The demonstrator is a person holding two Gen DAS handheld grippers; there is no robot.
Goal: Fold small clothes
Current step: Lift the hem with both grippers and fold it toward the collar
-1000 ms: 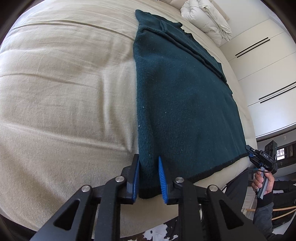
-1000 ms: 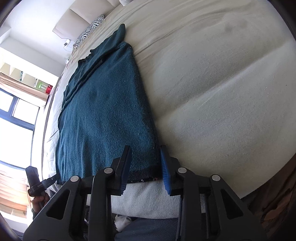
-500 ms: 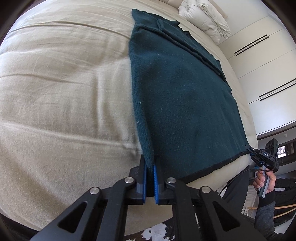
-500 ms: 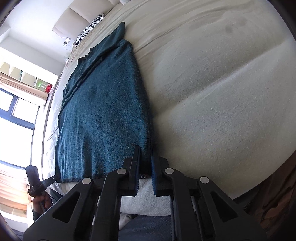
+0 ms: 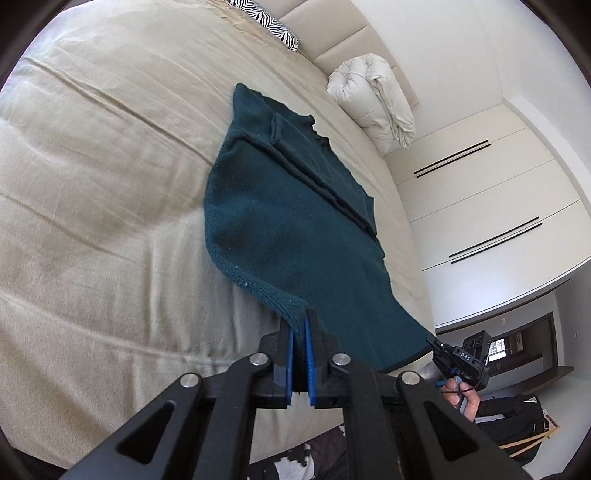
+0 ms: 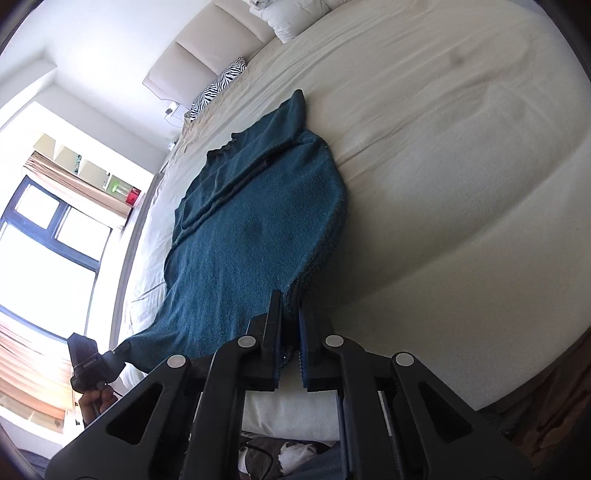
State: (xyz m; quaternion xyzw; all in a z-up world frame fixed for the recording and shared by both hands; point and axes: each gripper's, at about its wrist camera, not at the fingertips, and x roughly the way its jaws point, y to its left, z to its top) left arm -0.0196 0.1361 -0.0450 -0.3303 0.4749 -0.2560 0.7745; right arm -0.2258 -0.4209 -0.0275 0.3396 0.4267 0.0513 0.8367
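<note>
Both grippers, left gripper (image 5: 300,360) and right gripper (image 6: 290,349), clamp your soft, limp dark-teal knitted sweater's (image 5: 291,221) hem corners; expect sagging between them.

A home bedroom: a wide bed (image 5: 92,221), zebra-print pillow (image 5: 275,26), padded headboard (image 5: 332,40) and built-in wardrobe (image 5: 480,192).

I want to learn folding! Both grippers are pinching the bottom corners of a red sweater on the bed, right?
Almost. The sweater is dark teal, not red, as both wrist views show. The rest holds: the left gripper and right gripper each pinch a bottom corner, on the bed.
</note>
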